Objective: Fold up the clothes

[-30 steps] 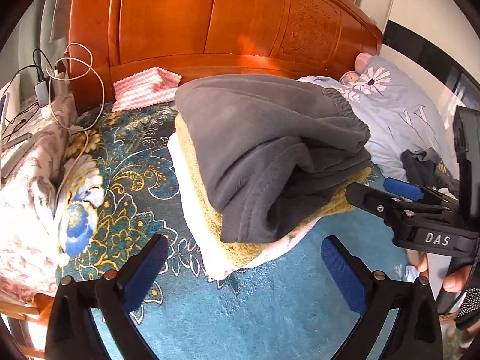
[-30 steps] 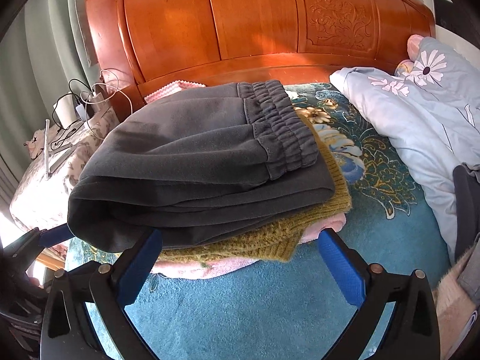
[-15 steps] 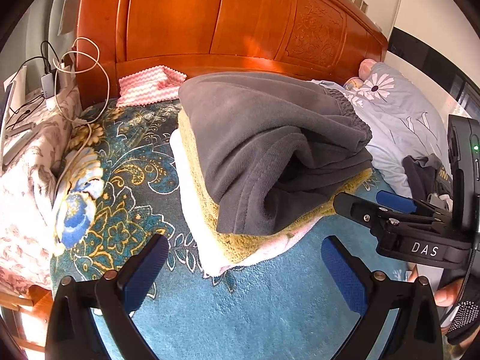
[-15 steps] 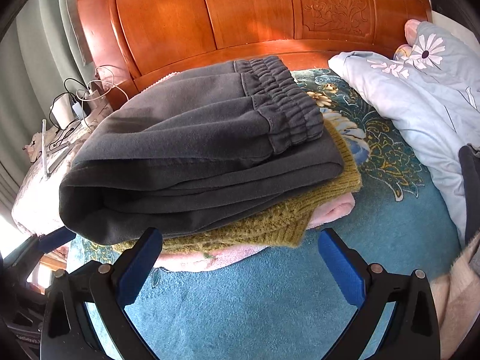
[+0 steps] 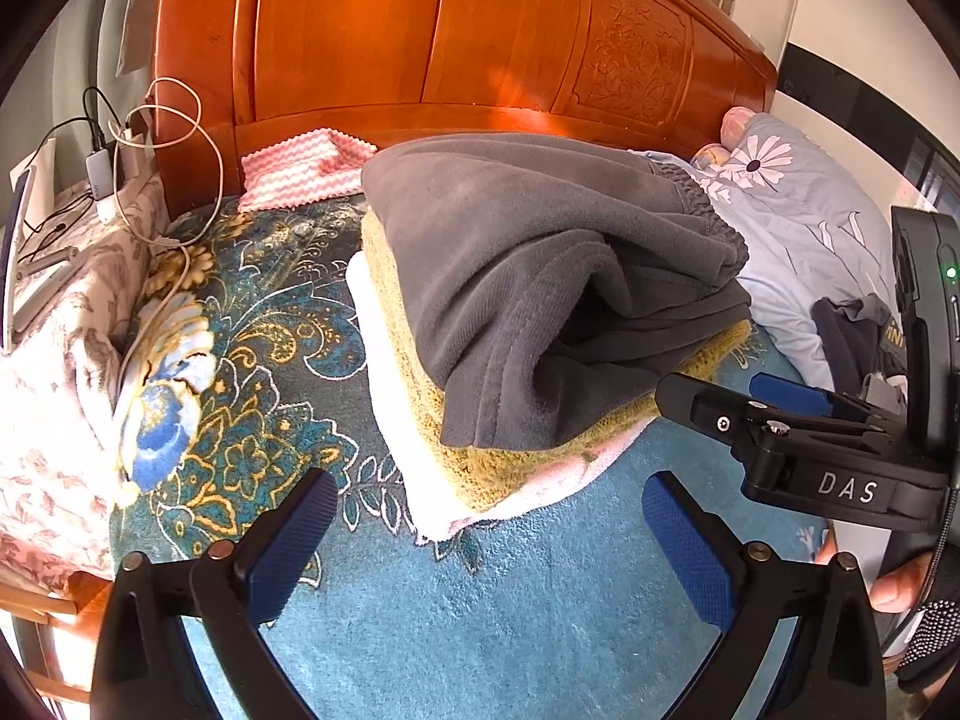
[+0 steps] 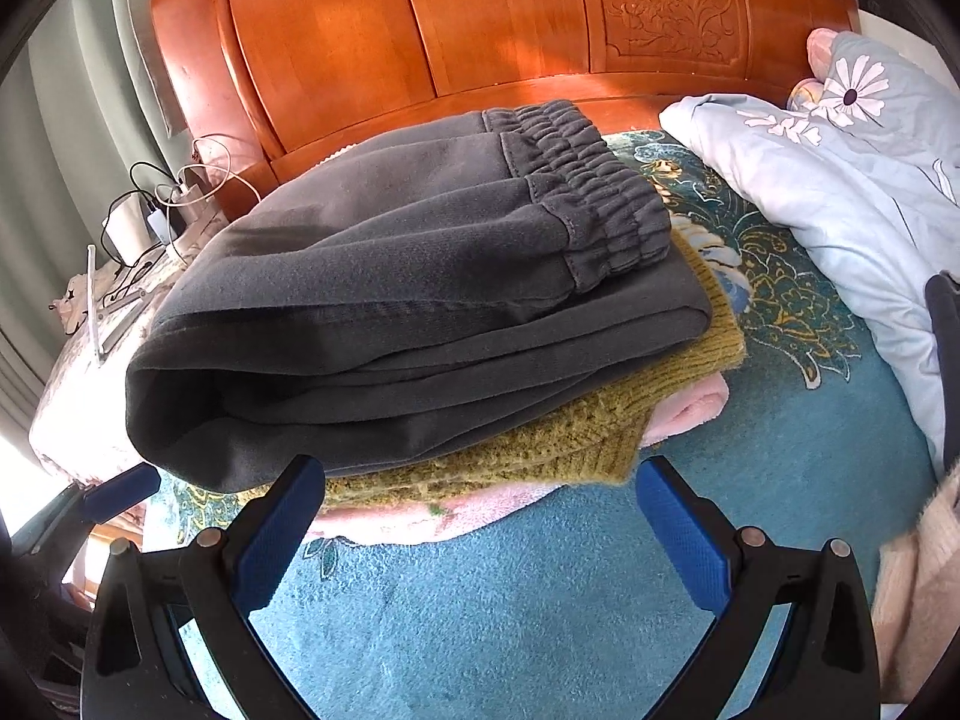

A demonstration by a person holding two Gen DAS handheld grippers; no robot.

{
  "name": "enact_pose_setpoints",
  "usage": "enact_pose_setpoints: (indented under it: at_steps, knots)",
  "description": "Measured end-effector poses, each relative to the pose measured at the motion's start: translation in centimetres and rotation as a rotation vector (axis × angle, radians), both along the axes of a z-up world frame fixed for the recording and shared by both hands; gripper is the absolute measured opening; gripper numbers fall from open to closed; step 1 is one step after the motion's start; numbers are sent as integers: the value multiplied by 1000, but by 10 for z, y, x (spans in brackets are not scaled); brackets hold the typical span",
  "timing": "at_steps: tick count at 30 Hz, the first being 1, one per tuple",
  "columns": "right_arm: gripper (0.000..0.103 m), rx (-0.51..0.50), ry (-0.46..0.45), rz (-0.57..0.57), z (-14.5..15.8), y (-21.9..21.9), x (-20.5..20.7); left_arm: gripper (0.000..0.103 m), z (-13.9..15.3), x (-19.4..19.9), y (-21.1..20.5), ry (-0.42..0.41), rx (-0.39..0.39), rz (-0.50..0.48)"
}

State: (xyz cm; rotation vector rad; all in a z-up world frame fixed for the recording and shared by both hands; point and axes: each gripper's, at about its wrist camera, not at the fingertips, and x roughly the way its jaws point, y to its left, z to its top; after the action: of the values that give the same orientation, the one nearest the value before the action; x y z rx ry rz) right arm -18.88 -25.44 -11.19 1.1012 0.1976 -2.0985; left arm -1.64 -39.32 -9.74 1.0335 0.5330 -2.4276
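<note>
One carved wooden headboard [image 5: 456,42] spans the back of the bed, and one teal floral blanket [image 5: 240,396] covers the mattress in front of it. To the right lies one pale blue duvet [image 6: 840,180] printed with daisies, beside the stack but apart from it. In the middle of the blanket sits one stack of three folded garments: the dark grey sweatpants [image 6: 408,300] on top with their elastic waistband turned toward the duvet, one olive knitted sweater [image 6: 540,450] under them, and one pale pink fleece garment [image 5: 420,420] at the bottom, its edges sticking out past the other two. One pink-and-white zigzag cloth [image 5: 300,168] rests against the headboard behind the stack. White charging cables [image 5: 180,138] trail over the bedside at the left. The left gripper [image 5: 486,516] hovers just short of the stack's near corner, its two blue-padded fingers spread wide and holding nothing. The right gripper [image 6: 480,504] faces the stack's long side, fingers equally wide apart and empty, the folded edge of the sweatpants just beyond the left pad.
</note>
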Motion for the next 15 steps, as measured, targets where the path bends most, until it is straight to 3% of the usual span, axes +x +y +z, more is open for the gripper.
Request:
enact_pose_setpoints:
  at_steps: [15]
  knots:
    - [103,27,12,27,3,-3,6,103,-5,4,3,23,33,34]
